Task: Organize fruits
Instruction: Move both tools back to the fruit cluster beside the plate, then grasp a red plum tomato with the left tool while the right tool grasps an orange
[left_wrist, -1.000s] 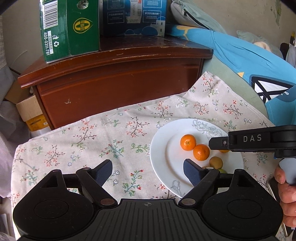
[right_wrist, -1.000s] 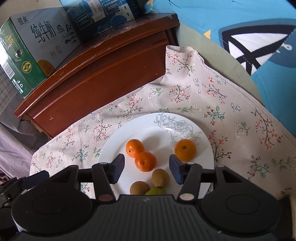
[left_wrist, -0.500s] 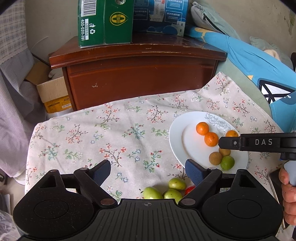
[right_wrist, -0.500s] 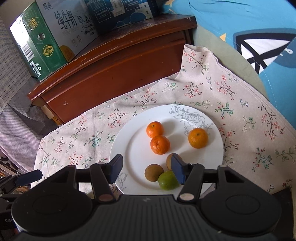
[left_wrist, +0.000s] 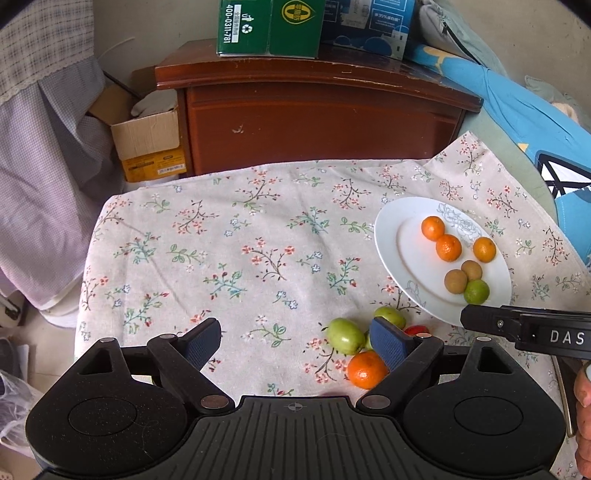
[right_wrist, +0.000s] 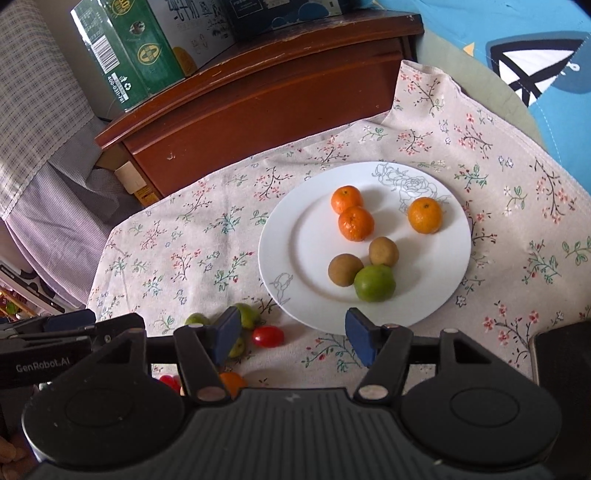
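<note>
Right wrist view: right claw (right_wrist: 290, 338) spread and empty, jaws just opening, above the plate (right_wrist: 288, 236) near rim

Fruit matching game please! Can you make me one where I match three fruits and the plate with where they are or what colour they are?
Things:
1. lime
2. cherry tomato
3. plate
4. two kiwis

Clues:
A. brown, beside the lime
B. white, with a drawn rose
C. green, on the plate
D. red, on the cloth off the plate

Pairs: 1-C, 2-D, 3-B, 4-A
</note>
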